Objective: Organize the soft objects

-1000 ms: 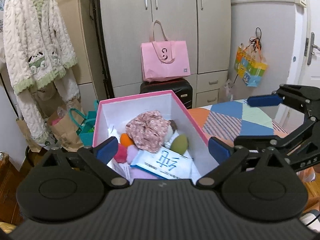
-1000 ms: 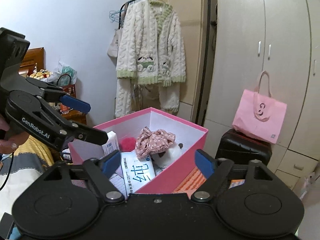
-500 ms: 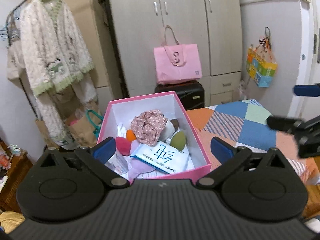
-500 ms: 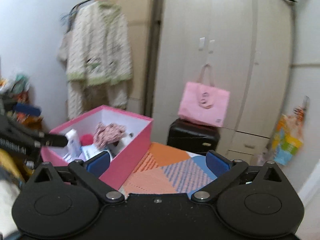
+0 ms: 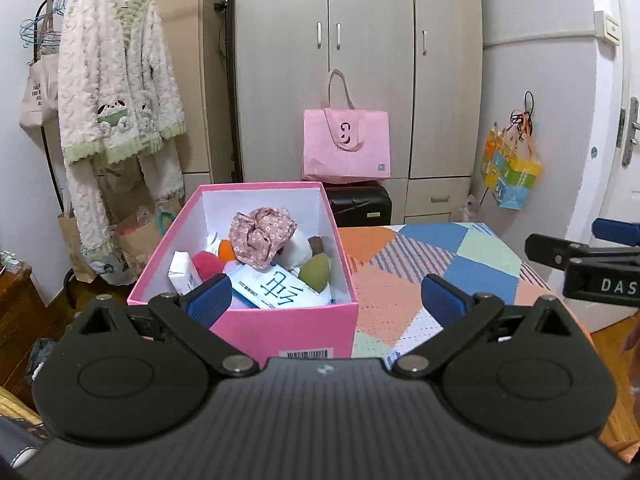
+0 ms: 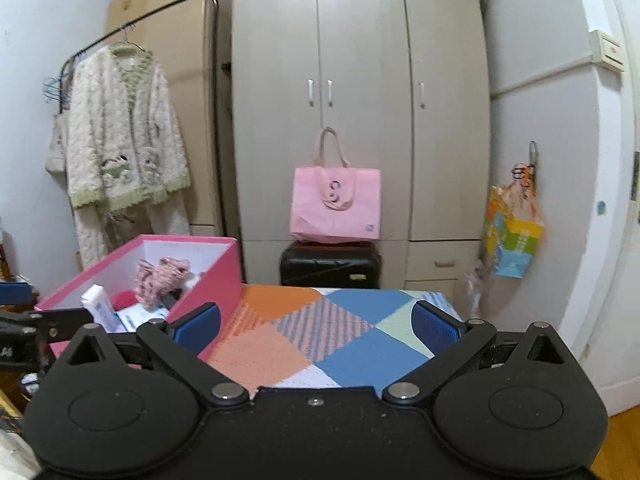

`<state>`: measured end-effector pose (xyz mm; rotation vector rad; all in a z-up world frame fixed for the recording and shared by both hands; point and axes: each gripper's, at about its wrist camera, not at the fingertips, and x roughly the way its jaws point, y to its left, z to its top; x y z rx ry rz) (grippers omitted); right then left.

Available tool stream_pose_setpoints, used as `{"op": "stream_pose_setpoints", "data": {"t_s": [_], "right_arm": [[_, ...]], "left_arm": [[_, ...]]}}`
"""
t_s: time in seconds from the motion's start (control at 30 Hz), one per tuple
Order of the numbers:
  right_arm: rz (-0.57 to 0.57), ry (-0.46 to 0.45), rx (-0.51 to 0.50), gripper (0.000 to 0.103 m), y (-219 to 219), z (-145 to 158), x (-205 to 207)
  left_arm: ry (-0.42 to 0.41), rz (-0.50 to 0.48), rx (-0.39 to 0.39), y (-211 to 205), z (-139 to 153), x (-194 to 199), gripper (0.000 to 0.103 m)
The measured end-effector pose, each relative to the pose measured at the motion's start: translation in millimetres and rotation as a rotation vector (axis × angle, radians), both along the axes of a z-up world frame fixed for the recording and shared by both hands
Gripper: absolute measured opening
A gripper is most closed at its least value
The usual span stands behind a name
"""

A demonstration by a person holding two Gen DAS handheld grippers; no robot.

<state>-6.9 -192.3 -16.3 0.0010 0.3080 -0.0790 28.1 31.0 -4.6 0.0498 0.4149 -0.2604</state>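
Two grippers stand spread wide with nothing between their blue pads: the left gripper (image 5: 326,295) hangs just before the near end of the pink box (image 5: 288,330), and the right gripper (image 6: 316,322) hangs over the patchwork cover (image 6: 340,340) to the box's right. Inside the box lie a white packet with blue lettering (image 5: 276,286) nearest, a small white carton (image 5: 185,271) at the left wall, a green sponge (image 5: 316,271), a red pompom (image 5: 207,263) and, farther in, a floral pink cloth (image 5: 262,236). Beyond the box a pink tote bag (image 5: 346,144) rests on a black suitcase (image 5: 358,204) before the grey wardrobe (image 5: 360,60).
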Motion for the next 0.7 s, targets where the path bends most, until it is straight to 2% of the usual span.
{"op": "stream_pose_setpoints", "data": {"t_s": [0.23, 0.7], "right_arm": [[-0.037, 0.008, -0.045, 0.103, -1, -9, -14], [-0.042, 0.058, -0.07, 0.103, 3, -10, -18]], "left_arm": [[-0.014, 0.067, 0.013, -8, -12, -1, 0.102], [0.075, 0.058, 0.007, -12, -25, 7, 0.102]]}}
